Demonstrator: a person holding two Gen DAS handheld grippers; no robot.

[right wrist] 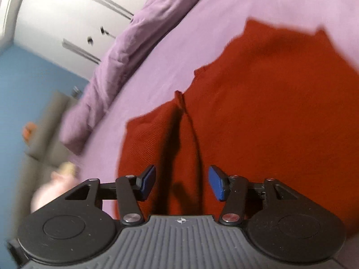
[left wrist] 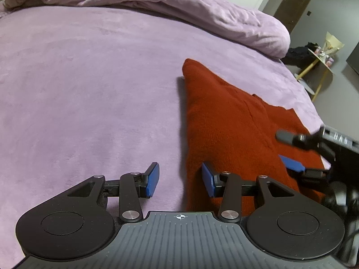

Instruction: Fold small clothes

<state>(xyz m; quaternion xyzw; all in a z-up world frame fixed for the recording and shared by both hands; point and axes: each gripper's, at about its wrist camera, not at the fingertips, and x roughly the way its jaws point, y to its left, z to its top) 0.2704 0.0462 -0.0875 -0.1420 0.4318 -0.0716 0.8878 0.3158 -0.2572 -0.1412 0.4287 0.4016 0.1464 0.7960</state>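
Note:
A rust-red knit garment (left wrist: pixel 224 123) lies folded flat on the purple bed cover (left wrist: pixel 89 89), one corner pointing toward the far side. My left gripper (left wrist: pixel 180 179) stands open at the garment's left edge, its right pad over the knit and its left pad over bare cover. In the right wrist view the same garment (right wrist: pixel 269 112) fills the middle and right, with a fold seam running down between the pads. My right gripper (right wrist: pixel 181 182) is open just above it, holding nothing. From the left wrist view the right gripper (left wrist: pixel 288 149) reaches in over the garment's right side.
A bunched purple duvet (left wrist: pixel 202 6) lies along the far side of the bed. Beyond the bed's right edge stands a small side table (left wrist: pixel 323 60) with yellow legs and items on it. White wardrobe doors (right wrist: pixel 67 22) and a blue wall show, blurred, in the right wrist view.

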